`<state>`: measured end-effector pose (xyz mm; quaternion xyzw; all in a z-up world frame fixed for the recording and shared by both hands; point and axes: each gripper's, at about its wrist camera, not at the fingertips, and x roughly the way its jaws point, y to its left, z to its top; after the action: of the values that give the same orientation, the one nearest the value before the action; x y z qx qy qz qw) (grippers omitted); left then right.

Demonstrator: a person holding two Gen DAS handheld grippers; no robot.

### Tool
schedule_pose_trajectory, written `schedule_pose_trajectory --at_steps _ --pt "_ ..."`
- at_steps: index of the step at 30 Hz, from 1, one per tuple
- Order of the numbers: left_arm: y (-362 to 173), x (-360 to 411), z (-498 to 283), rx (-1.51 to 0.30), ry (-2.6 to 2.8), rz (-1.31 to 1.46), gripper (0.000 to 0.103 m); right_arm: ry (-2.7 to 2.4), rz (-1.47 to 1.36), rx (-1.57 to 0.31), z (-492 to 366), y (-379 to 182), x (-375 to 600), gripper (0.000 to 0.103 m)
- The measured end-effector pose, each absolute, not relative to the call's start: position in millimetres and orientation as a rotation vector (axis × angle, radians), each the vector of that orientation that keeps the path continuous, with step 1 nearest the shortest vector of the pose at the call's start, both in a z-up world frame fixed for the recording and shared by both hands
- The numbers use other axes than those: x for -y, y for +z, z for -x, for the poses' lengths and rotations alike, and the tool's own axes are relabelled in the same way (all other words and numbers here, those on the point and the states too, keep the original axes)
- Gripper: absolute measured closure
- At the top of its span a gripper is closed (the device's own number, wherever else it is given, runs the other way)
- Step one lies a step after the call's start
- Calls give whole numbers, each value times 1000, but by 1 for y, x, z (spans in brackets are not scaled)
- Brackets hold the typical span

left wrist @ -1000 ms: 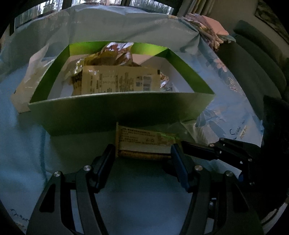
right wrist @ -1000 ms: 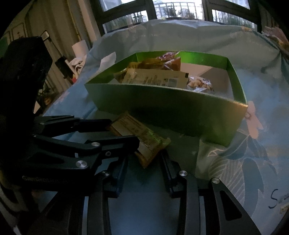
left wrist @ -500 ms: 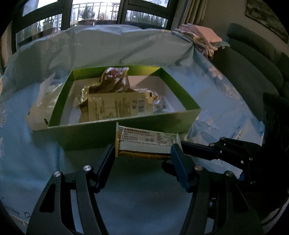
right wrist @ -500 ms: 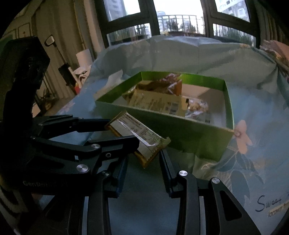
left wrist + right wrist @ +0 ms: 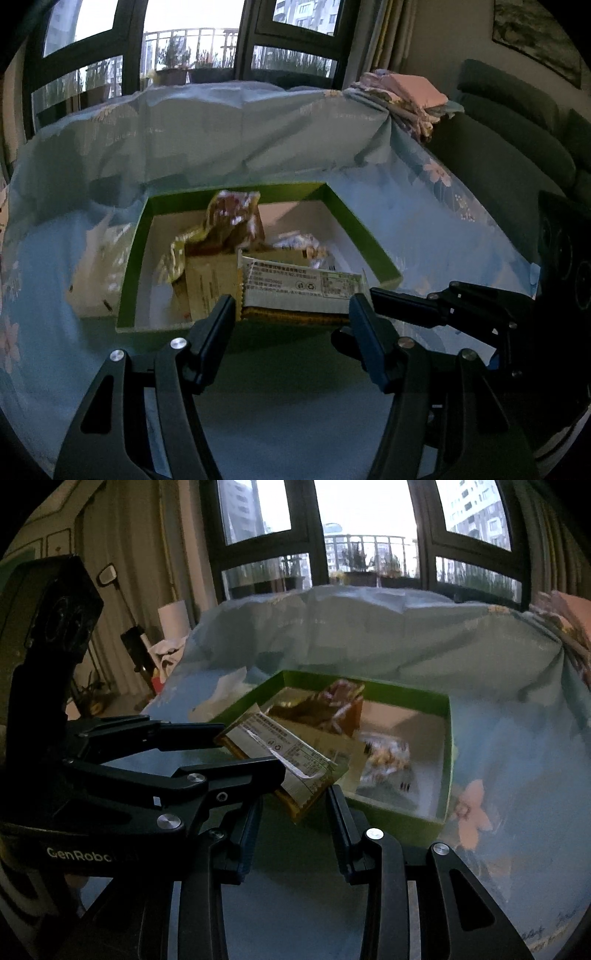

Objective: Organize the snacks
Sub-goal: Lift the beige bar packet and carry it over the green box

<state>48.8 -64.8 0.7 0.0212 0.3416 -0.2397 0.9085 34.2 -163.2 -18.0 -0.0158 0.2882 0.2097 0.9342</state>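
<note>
Foil-wrapped snack bar (image 5: pixel 301 290) is being pinched lengthwise by the left gripper (image 5: pixel 291 314) above the near wall of the green box (image 5: pixel 364 236); right gripper (image 5: pixel 293 806) fingers are being kept spread, touching nothing. Several snacks (image 5: pixel 232 218) are already boxed; this one is not.

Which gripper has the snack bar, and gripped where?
The left gripper clamps the snack bar across its two short ends. The right gripper holds nothing.

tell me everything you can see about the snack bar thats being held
The snack bar is a long flat packet, glossy, with a white printed label panel and a gold-brown edge with crimped ends. It is held level and crosswise, its ends between the left gripper fingers, above the green box near its front wall. The right gripper fingers flank one end.
</note>
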Motion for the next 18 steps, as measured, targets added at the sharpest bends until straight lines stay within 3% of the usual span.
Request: schedule_pose_trajectory --at_steps 18 --pt "5 67 -101 -706 -490 -8 40 423 28 -570 -78 -9 169 65"
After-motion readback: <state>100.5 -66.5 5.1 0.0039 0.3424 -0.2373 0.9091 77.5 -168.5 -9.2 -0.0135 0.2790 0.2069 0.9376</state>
